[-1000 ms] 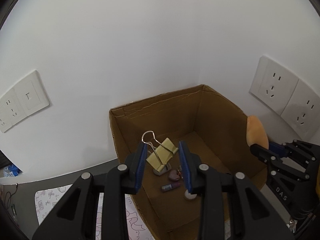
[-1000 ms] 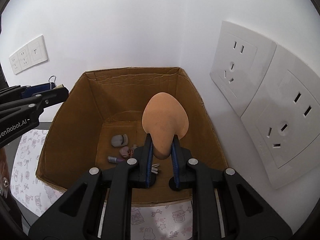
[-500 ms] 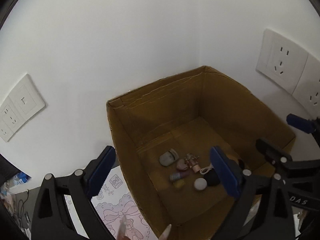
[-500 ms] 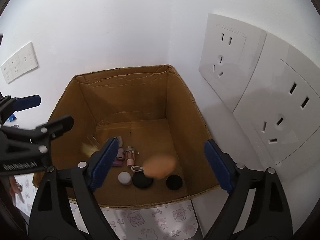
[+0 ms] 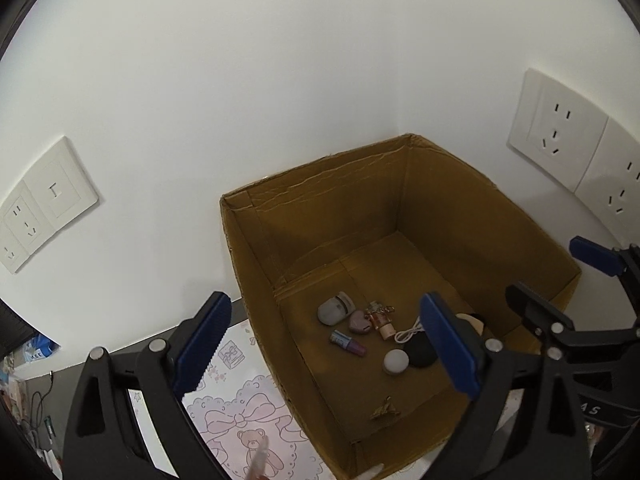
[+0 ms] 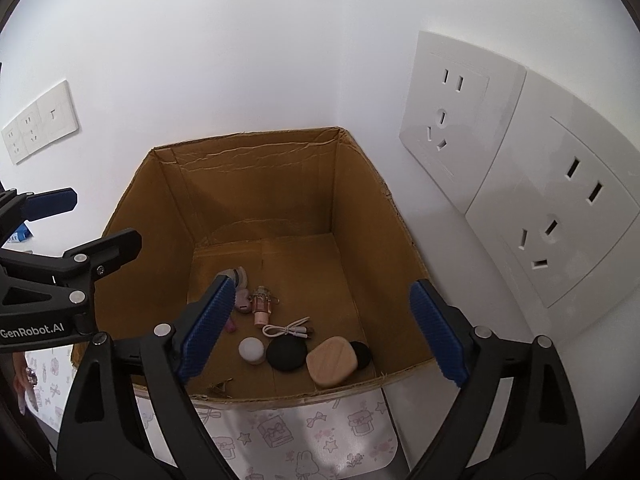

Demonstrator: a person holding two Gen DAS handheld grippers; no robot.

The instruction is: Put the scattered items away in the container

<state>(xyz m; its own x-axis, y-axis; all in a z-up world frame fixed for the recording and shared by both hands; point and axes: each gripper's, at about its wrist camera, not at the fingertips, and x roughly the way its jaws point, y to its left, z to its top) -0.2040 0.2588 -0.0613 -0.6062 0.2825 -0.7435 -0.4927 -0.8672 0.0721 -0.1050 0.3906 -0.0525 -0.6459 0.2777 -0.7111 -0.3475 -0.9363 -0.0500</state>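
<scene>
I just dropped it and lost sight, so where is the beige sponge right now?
In the right wrist view, the beige sponge lies on the cardboard box floor near its front wall, between two black round pads.

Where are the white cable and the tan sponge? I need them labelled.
white cable [image 6: 287, 329]: right wrist view, middle of the coil.
tan sponge [image 6: 331, 361]: right wrist view, centre of its top face.

Both tools, left [image 5: 326, 348] and right [image 6: 320, 332], have sprung open, dropping binder clip [image 5: 385, 408] and sponge [image 6: 331, 360] into the box [image 6: 256, 148].
</scene>
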